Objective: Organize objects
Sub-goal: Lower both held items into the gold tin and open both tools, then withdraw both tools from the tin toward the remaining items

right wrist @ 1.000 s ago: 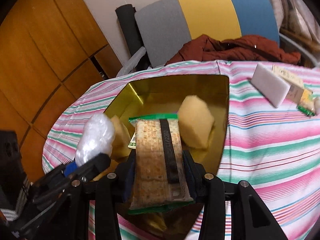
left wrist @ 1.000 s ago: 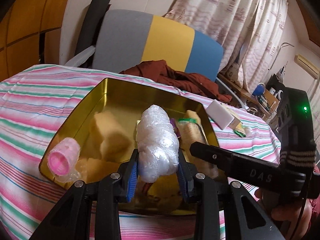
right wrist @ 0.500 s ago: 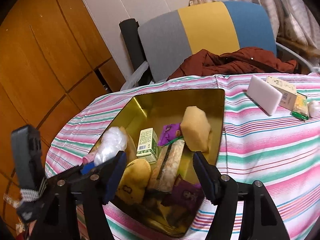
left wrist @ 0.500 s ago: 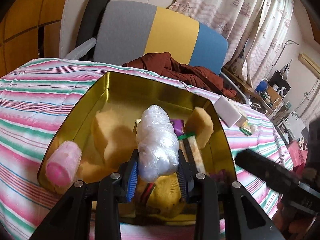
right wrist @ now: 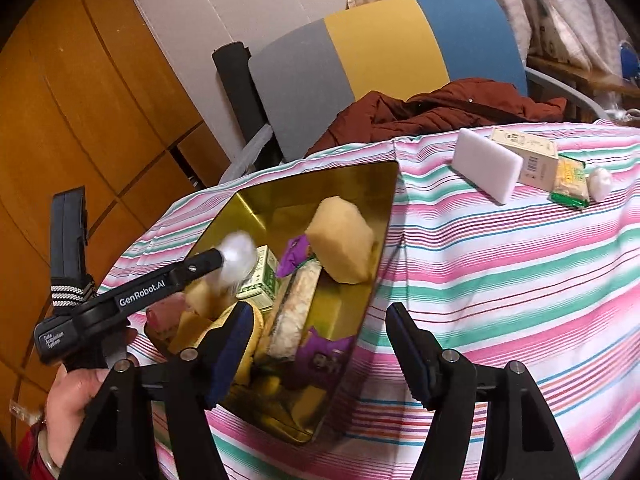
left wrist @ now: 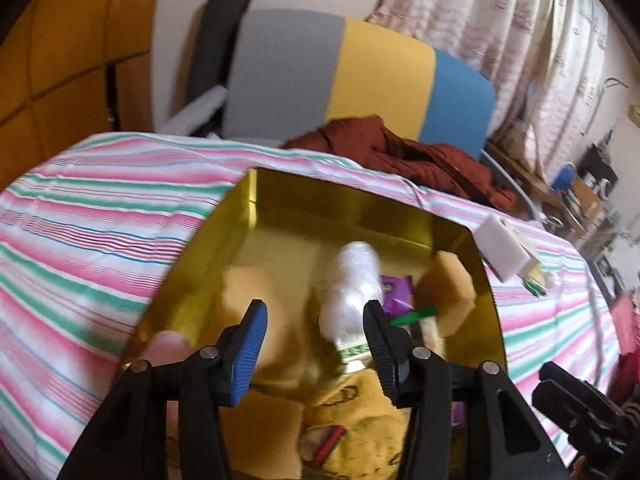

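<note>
Left gripper point(left wrist: 314, 330) spread over the tin point(left wrist: 340, 204), nothing pinched; the plastic bundle point(left wrist: 352, 292) (blurred) sits among the snacks and could roll. Right gripper point(right wrist: 316, 356) spread, empty; sponge point(right wrist: 486, 164) outside, likely to slide if nudged.

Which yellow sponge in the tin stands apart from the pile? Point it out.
The big yellow sponge propped against the gold tin's right wall; the other yellow pieces crowd the near left corner.
</note>
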### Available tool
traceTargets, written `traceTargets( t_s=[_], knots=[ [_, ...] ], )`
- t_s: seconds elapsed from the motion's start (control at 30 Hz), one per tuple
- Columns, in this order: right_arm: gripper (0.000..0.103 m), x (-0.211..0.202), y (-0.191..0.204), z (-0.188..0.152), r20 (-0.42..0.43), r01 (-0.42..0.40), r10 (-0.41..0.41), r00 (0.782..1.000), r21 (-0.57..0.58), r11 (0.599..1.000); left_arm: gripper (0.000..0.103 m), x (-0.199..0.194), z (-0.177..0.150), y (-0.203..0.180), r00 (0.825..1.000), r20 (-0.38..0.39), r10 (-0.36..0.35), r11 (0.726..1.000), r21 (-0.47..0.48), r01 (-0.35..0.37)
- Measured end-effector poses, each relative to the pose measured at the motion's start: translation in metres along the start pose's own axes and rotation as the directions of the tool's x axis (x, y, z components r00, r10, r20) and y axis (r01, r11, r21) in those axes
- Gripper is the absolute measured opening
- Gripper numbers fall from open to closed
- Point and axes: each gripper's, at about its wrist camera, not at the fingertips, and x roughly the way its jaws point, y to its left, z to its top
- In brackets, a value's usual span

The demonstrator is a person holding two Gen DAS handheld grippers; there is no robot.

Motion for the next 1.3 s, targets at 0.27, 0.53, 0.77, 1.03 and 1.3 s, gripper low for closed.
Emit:
traceTargets(
  t_s=[0.27, 0.53, 0.77, 1.03, 1.3],
  knots=[
    [0.070, 0.001, -0.012, -0.002, -0.002, -0.008, 0.008, 1.000, 0.035, 0.999, 0.051, -0.027, -0.014, 0.000, 0.997, 0.065, 0.030, 0.999, -0.018, -0.029],
    [0.071, -0.005, -0.016, -0.007, 0.004, -0.001, 0.001, 1.000, 0.039, 0.999, 0.051, -0.039, -0.025, -0.031, 0.997, 0.066, -0.041, 0.999, 0.033, 0.039],
    [0.071, -0.012, -0.033, -0.009, 0.008, 0.024, -0.025, 1.000, 0.074, 0.997, 0.051, -0.044, -0.040, -0.060, 0.992, 0.052, -0.114, 0.989, 0.099, 0.109],
    [0.073, -0.021, -0.055, -0.013, 0.011, 0.066, -0.068, 0.998, 0.103, 0.993, 0.051, -0.043, -0.056, -0.091, 0.985, 0.013, -0.171, 0.973, 0.160, 0.167],
    [0.073, -0.025, -0.086, -0.020, -0.007, 0.124, -0.125, 0.992, 0.150, 0.981, 0.051, -0.047, -0.069, -0.122, 0.973, -0.019, -0.230, 0.948, 0.224, 0.228]
  ],
)
